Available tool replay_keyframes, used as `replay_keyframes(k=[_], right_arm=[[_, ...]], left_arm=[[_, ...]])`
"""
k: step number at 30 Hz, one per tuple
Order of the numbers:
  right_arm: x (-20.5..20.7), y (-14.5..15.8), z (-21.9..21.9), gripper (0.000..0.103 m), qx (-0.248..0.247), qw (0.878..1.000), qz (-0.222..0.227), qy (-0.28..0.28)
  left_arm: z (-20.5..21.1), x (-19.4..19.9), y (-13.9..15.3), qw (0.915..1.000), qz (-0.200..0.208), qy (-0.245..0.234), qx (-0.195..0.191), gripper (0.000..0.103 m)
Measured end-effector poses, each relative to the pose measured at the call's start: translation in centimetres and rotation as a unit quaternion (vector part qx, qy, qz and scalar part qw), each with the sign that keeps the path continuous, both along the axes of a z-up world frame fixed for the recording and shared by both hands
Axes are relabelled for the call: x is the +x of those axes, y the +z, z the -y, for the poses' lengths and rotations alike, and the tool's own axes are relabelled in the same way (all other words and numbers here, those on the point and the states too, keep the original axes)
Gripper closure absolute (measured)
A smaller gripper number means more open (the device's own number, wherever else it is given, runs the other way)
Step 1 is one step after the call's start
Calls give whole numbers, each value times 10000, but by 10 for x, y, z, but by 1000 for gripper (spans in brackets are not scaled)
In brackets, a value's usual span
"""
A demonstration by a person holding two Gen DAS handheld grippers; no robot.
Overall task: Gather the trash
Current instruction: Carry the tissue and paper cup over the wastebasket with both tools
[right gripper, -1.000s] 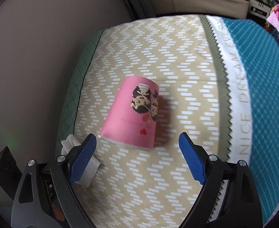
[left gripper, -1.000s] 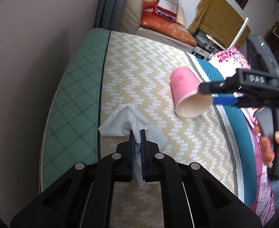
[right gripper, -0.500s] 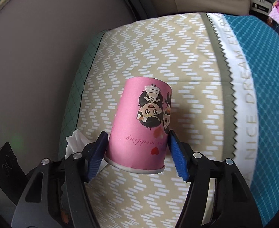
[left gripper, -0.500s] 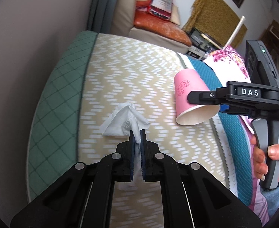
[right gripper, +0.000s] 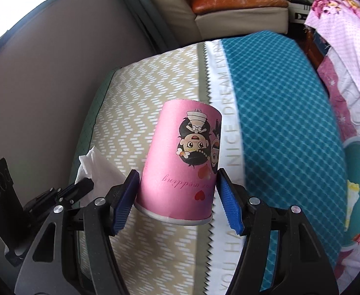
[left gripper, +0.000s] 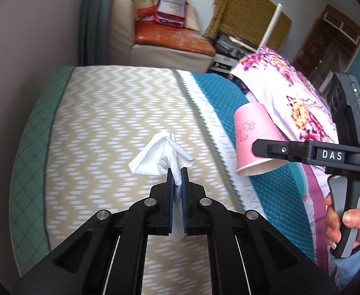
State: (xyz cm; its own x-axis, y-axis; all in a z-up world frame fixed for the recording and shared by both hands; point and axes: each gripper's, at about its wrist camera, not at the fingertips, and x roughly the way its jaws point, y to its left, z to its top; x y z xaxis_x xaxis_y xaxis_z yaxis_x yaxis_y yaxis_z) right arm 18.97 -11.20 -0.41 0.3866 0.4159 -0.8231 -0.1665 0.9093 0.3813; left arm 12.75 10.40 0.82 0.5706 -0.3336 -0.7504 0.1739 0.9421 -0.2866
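Both items are off the bed (left gripper: 121, 103): left gripper (left gripper: 177, 172) is clamped tight on a crumpled white tissue (left gripper: 159, 156), which sticks out past the tips and hangs above the beige zigzag panel, roughly mid-bed. Right gripper (right gripper: 177, 184) is closed on a pink paper cup (right gripper: 182, 162) near its rim; both blue pads (right gripper: 124, 196) press its sides, cup base pointing away, cartoon print upside down, held over the seam between beige panel and teal panel. In the left wrist view the same cup (left gripper: 253, 137) sits toward the bed's right side, with a hand (left gripper: 347, 223) on the grey handle below it. Bed cover: green quilted band along the left edge, beige chevron centre, white strip with lettering and a sawtooth border, then teal diamond quilting to the right. A floral pink blanket (left gripper: 295, 98) is piled along the right edge. Grey wall (left gripper: 20, 49) runs along the bed's left side. Past the far edge: cream sofa (left gripper: 170, 51) with an orange cushion (left gripper: 170, 35) and a red packaged item (left gripper: 171, 6) on top, yellow-brown cloth (left gripper: 241, 7) draped behind, wooden doorway at far right.
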Motion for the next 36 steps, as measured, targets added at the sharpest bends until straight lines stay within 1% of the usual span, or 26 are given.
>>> replay_keyframes(k=[4,7,9,11,16,19,25,26,32,36], right_arm=[[-12,5,32,42,-36,9996,158,-231],[-25,7,67,42,45,9986,200,-495],[-31,10,83,42,45,9978,231,-620],[-36,11,108,41,70,9964,273,-796],[-49,11,148,41,94,9931,383,-1105],[-61,11,185,41,137,9893,451,-1379],[-88,7,237,41,140,9814,528,-1841],[-93,4,253,41,165,9789,517,-1968],[-108,-6,305,41,252,9702,475,-2363],[-112,-9,326,41,236,9674,461,-2479]], left_arm=[[36,4,7,9996,28,-264,115,97],[65,6,10,9988,21,-466,144,97],[83,9,11,9981,21,-590,167,97],[101,9,12,9973,11,-714,187,97],[153,11,13,9940,-23,-1052,285,97],[179,12,16,9921,-14,-1216,315,97],[241,15,23,9862,54,-1610,373,97],[252,15,22,9849,51,-1683,398,97],[303,18,15,9789,-30,-1999,427,97],[332,22,8,9752,-115,-2164,452,97]])
